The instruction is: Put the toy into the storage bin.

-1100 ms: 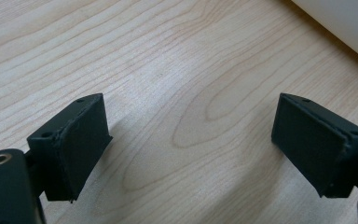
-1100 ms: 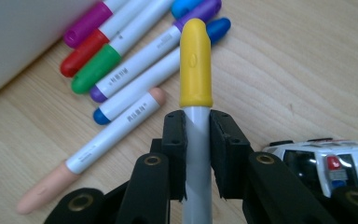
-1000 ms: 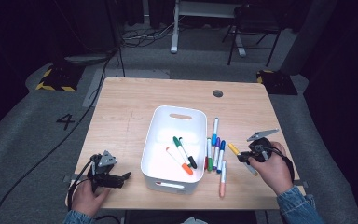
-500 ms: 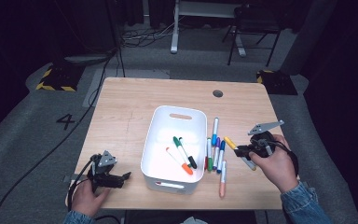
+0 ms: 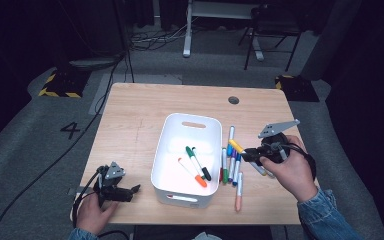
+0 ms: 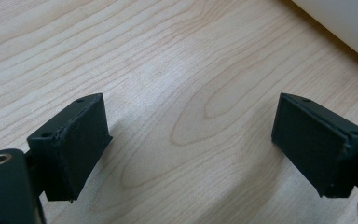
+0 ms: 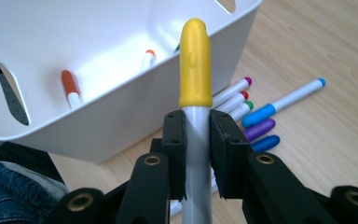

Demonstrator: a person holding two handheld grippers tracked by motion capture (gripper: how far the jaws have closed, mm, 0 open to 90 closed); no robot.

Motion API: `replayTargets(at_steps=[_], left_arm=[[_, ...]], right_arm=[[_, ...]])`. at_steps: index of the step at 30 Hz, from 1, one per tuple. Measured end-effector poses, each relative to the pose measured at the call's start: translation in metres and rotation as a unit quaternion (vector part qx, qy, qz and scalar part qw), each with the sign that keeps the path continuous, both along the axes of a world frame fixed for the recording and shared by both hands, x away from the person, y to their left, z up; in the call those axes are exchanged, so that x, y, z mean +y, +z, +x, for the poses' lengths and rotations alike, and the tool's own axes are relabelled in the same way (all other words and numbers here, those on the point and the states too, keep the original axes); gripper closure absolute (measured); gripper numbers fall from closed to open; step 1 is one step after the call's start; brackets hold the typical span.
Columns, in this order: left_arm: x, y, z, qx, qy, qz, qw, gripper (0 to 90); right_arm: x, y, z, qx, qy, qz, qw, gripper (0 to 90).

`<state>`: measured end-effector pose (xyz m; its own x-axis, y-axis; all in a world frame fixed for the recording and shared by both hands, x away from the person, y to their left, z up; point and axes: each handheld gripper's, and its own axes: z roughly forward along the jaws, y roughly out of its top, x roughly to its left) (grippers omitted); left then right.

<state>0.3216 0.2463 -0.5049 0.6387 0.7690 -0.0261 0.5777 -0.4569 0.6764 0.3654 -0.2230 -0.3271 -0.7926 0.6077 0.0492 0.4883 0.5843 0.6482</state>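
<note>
The yellow marker (image 7: 196,65) is clamped by its grey barrel in the right gripper (image 5: 254,153), cap pointing at the bin (image 5: 166,145), above the loose markers (image 5: 231,165) toward the desk's right edge. I'd carry it clear over the bin's wall before letting go, so the cap doesn't catch the rim. The left gripper (image 5: 130,191) rests near the front-left corner, jaws wide apart on nothing.
</note>
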Motion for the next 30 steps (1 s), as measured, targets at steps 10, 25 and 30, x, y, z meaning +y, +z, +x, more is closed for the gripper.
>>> replayTargets(at_steps=[10,25,30], left_arm=[[0.000,0.000,0.000,0.000,0.000,0.000,1.0000,11.1],[0.000,0.000,0.000,0.003,0.003,-0.003,1.0000,10.9],[0.000,0.000,0.000,0.004,0.003,-0.003,1.0000,10.9]], right_arm=[[0.034,0.017,0.005,-0.009,0.053,0.008,0.9985,77.0],[0.079,0.026,0.012,-0.012,0.091,0.019,0.9956,77.0],[0.089,0.026,0.015,-0.016,0.098,0.019,0.9949,77.0]])
